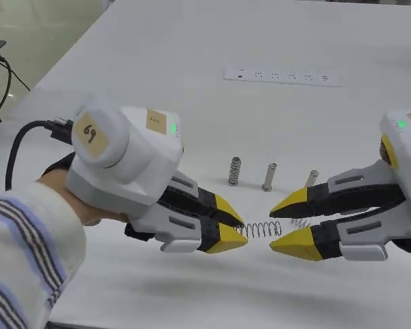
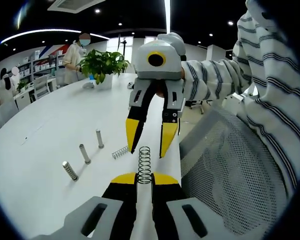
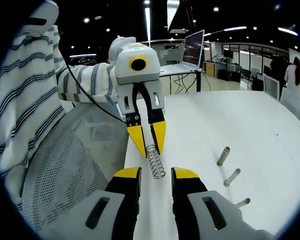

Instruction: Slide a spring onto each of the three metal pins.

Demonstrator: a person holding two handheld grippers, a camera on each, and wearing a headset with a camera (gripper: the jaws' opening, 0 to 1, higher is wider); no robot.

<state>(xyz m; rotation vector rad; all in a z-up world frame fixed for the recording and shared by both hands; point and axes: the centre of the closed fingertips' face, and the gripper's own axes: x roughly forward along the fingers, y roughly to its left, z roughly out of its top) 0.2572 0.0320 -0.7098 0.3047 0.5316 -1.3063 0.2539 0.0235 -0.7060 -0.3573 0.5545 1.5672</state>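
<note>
Striped sleeve (image 1: pixel 24 257) sits closest, at 8 o'clock in the head view, and its hand (image 1: pixel 79 202) wraps around the left gripper (image 1: pixel 244 232), which points toward 3 o'clock. That gripper's yellow jaws are drawn narrow and pinch one end of a spring (image 1: pixel 262 229), holding it level above the white table (image 1: pixel 157 62).

The right gripper (image 1: pixel 271 231) comes in from 3 o'clock, nose to nose with the left one. Its jaws stand wide, and the free end of the spring reaches in between their tips. In the right gripper view there is a gap on either side of the coil.

At 12 o'clock from the held spring, three metal pins stand upright in a row on the table. The first pin (image 1: pixel 235 161), at the 9 o'clock end of the row, carries a fitted spring (image 1: pixel 234 175). The middle pin (image 1: pixel 269 176) and the third pin (image 1: pixel 312 178), at the 3 o'clock end, are bare.

A loose spring (image 2: pixel 120 151) lies flat on the table near the bare pins. In the head view it is partly hidden behind the right gripper's jaws.

A power strip (image 1: pixel 282 76) lies well beyond the pins toward 12 o'clock. A black cable (image 1: pixel 17 147) loops at 9 o'clock. A mesh chair back (image 2: pixel 230 165) shows beside the table edge in the left gripper view.
</note>
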